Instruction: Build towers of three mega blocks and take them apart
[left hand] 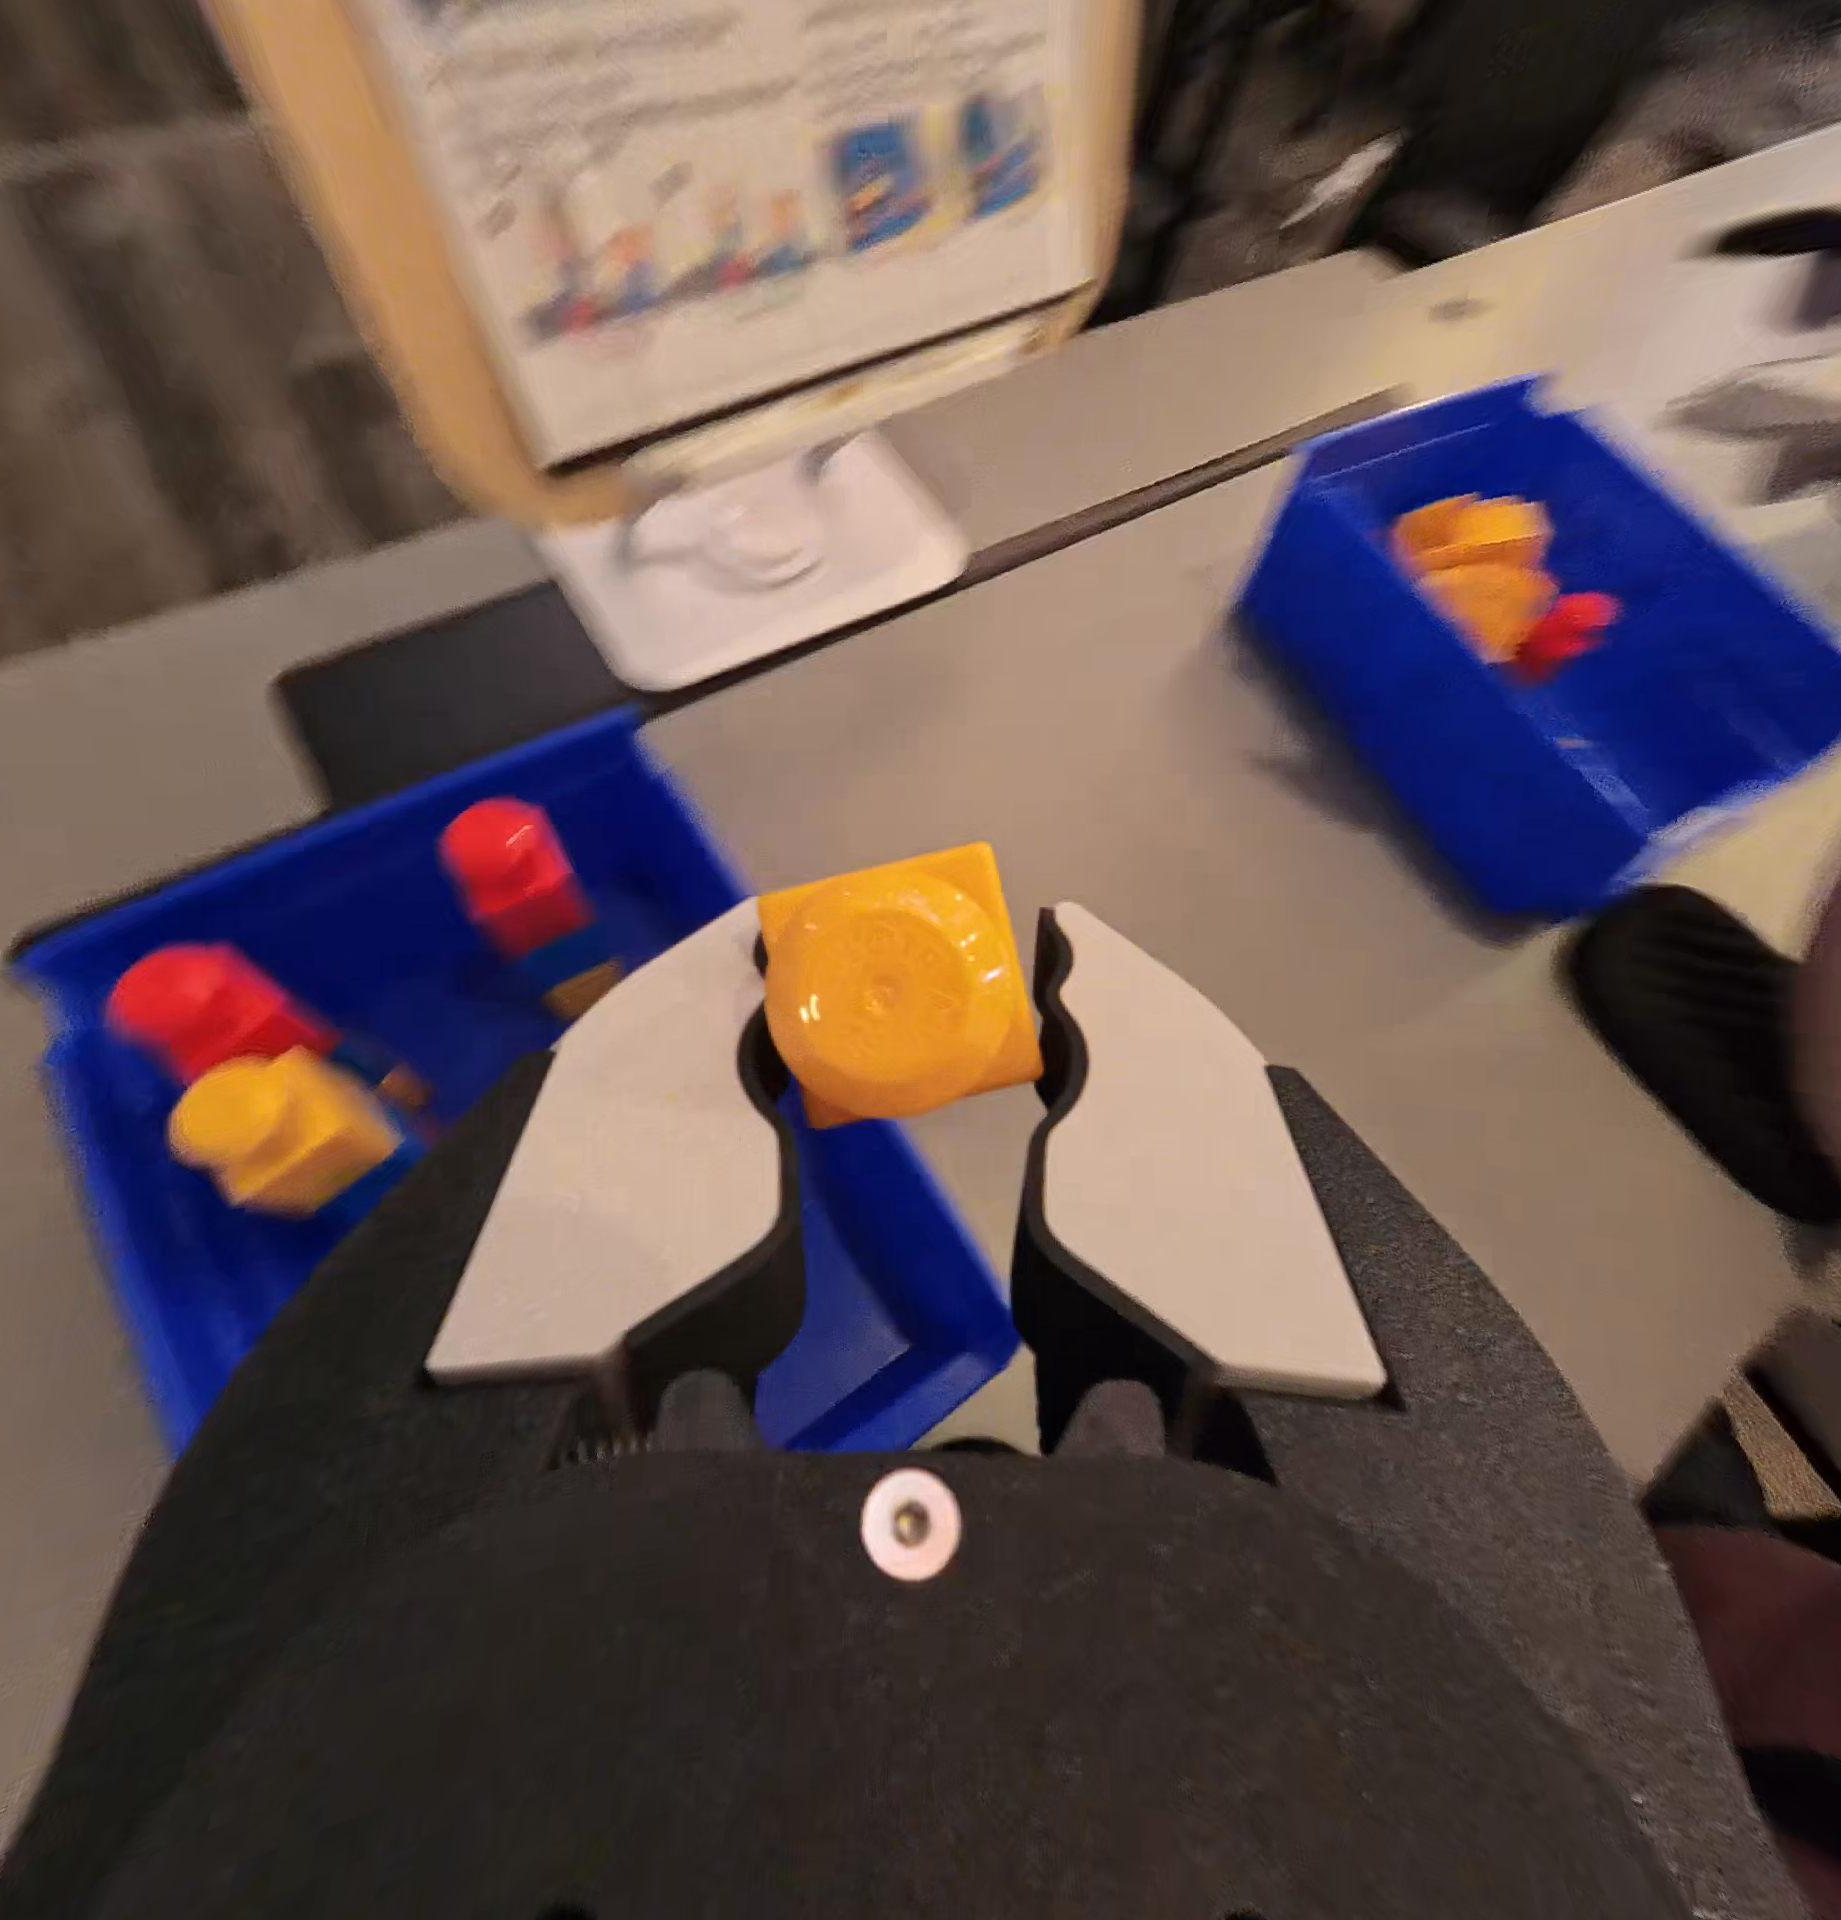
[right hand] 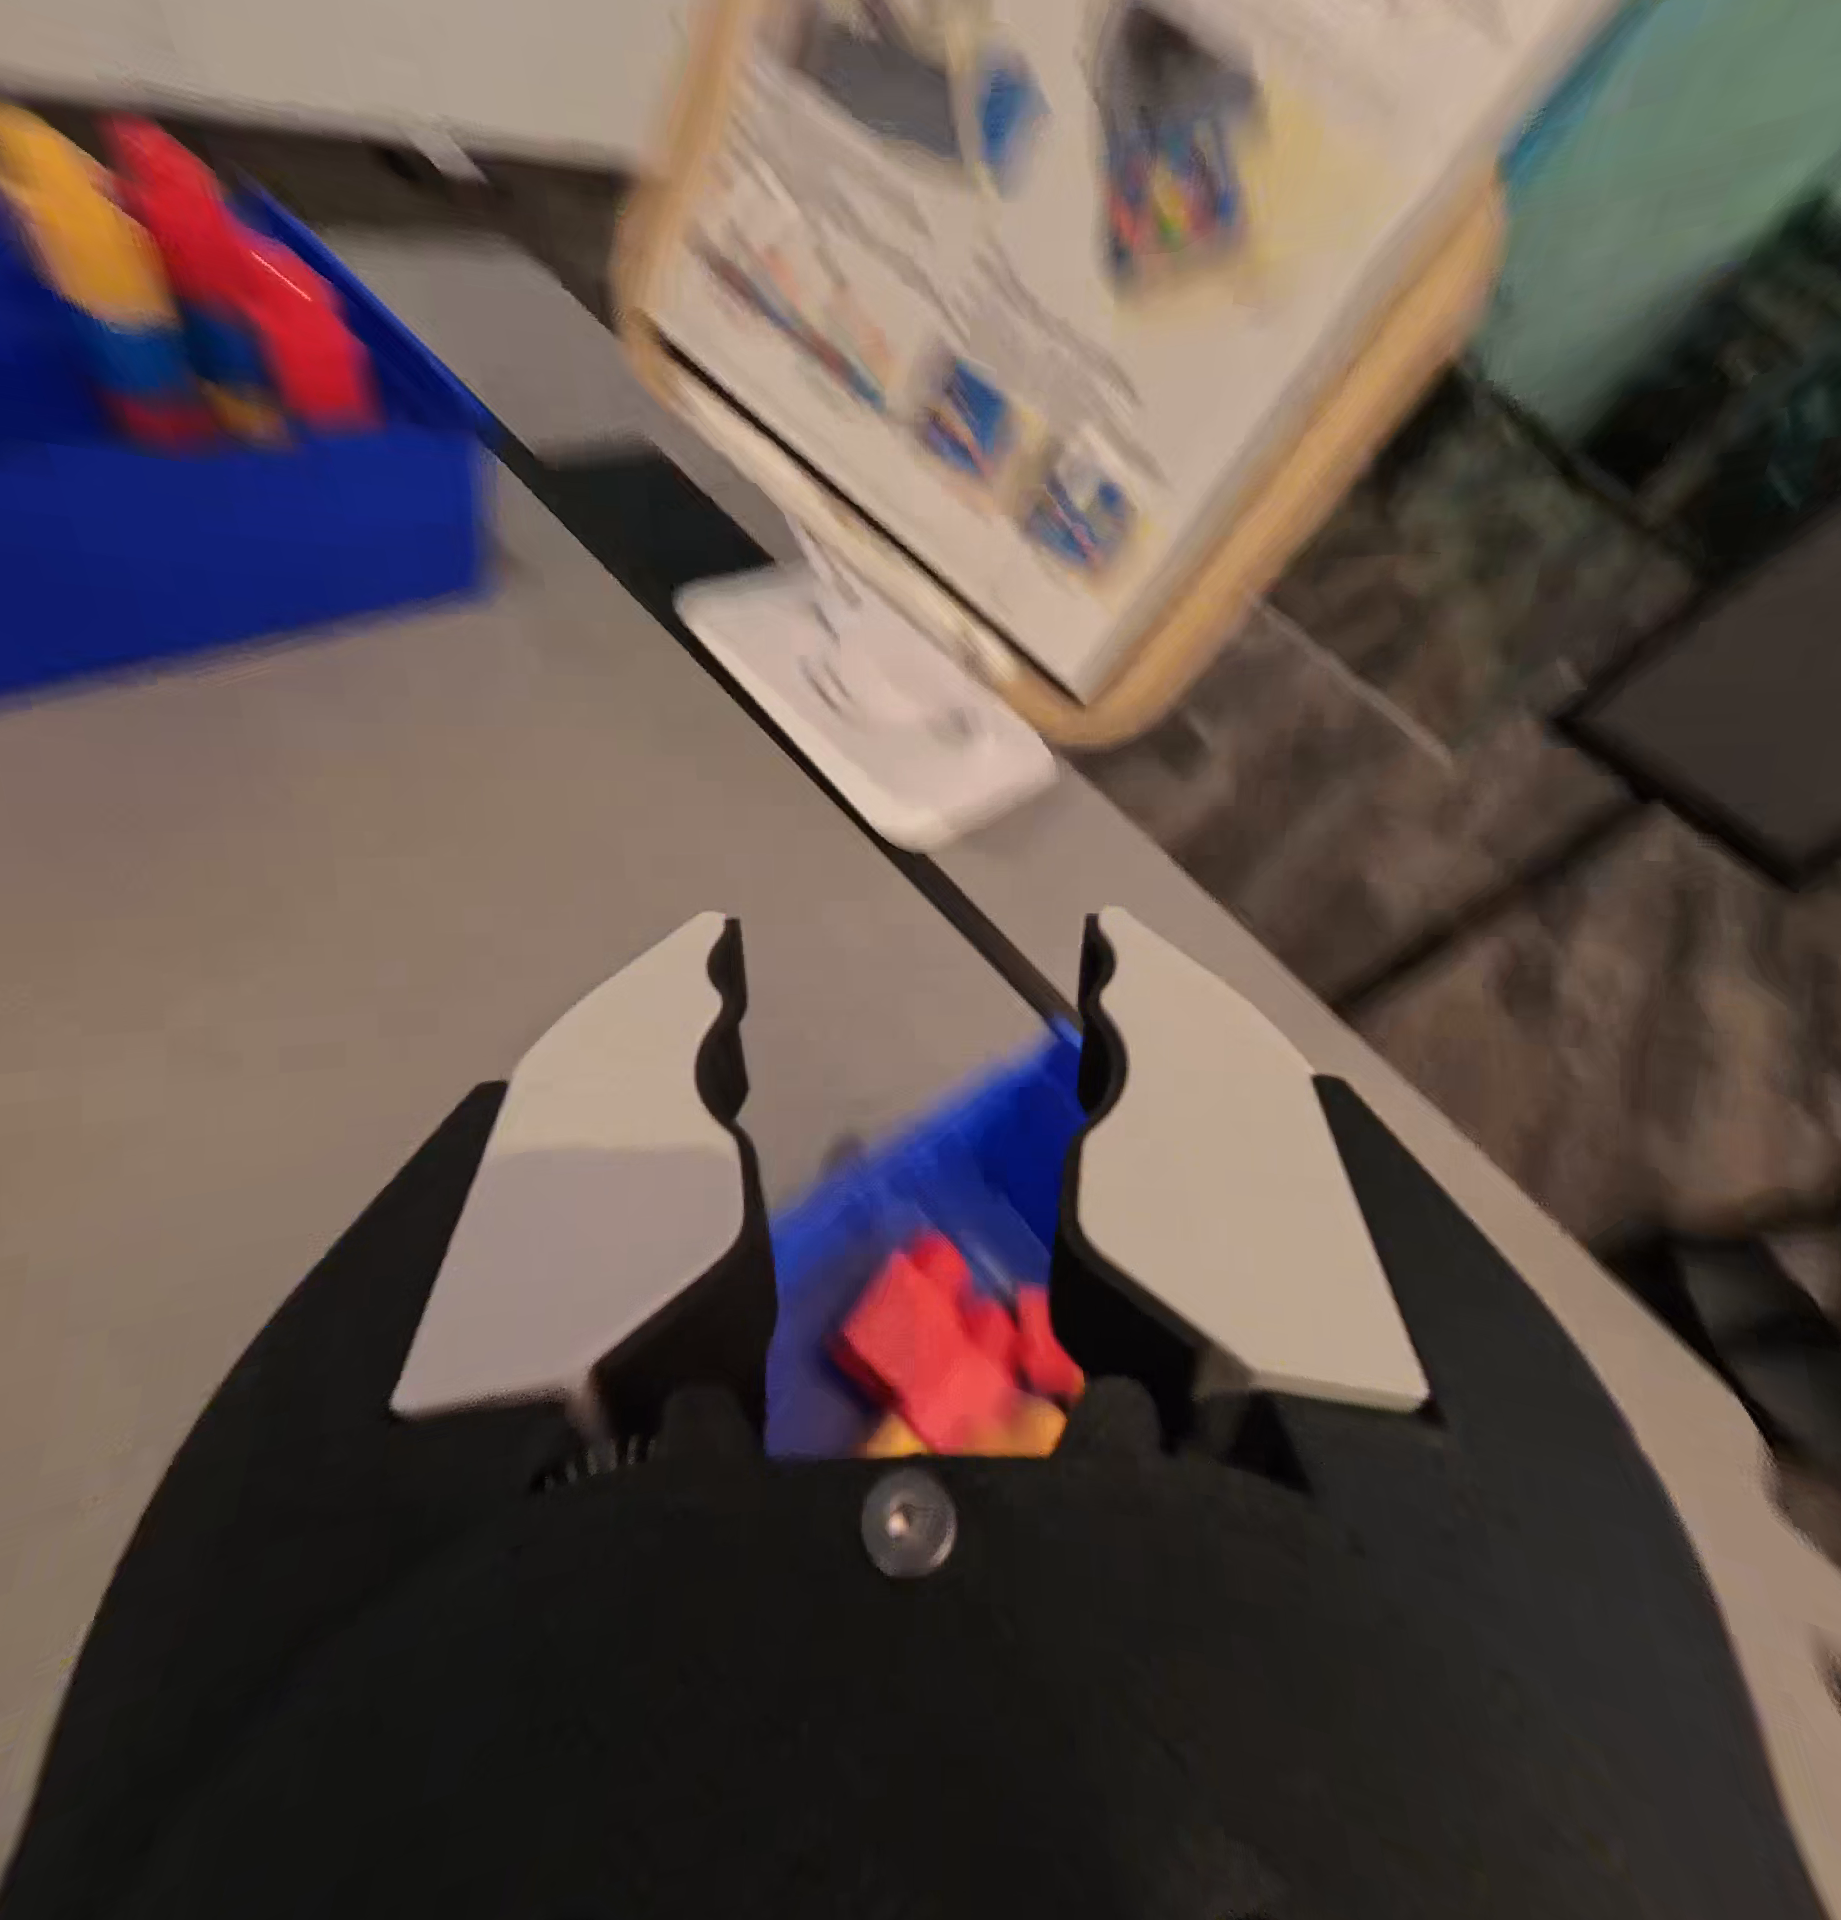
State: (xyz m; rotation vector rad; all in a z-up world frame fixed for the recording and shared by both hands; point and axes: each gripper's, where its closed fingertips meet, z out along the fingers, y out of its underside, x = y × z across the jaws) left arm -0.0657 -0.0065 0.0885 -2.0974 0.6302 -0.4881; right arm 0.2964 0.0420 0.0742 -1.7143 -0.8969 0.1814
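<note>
My left gripper is shut on a yellow mega block, stud toward the camera, tilted and held above the near corner of a blue bin. That bin holds stacked blocks with red tops and a yellow one. A second blue bin at the right holds loose yellow blocks and a red one. My right gripper is open and empty, above a blue bin with red blocks. The other bin shows at the far left with yellow and red stacks.
A framed printed sheet on a white stand sits at the back of the grey table; it also shows in the right wrist view. A dark blurred shape is at the right. The table edge runs diagonally past my right fingers.
</note>
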